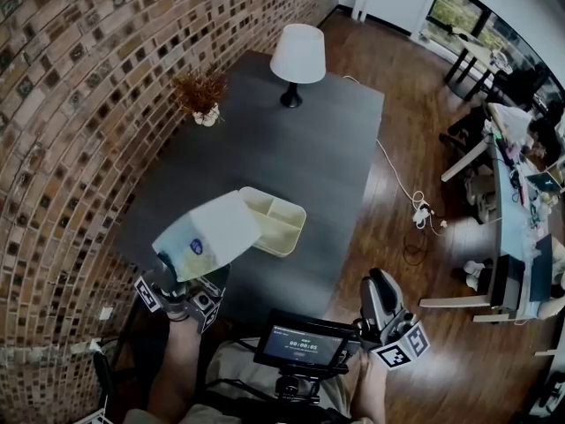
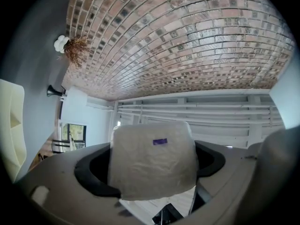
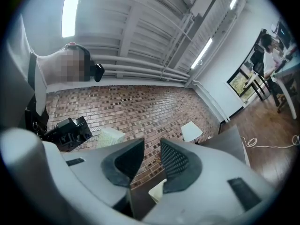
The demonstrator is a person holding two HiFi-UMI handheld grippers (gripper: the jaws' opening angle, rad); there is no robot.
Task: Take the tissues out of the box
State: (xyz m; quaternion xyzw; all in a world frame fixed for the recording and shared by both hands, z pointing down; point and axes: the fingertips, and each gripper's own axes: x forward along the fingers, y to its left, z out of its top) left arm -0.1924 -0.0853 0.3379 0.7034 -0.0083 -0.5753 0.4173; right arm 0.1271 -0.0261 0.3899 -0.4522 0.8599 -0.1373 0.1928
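A white soft pack of tissues (image 1: 212,235) with a blue mark hangs above the near left part of the dark table (image 1: 291,148). My left gripper (image 1: 192,276) is shut on its lower end. In the left gripper view the pack (image 2: 152,161) fills the space between the jaws. Just right of the pack, a cream box (image 1: 281,222) with compartments lies open on the table. My right gripper (image 1: 378,283) is off the table's near right edge. Its jaws (image 3: 152,158) stand nearly together with only a narrow slit and nothing in it.
A white lamp (image 1: 297,56) and a dried plant in a pot (image 1: 201,91) stand at the table's far end. A brick wall runs along the left. A small screen (image 1: 305,343) sits below me. A cable and power strip (image 1: 415,206) lie on the wooden floor to the right.
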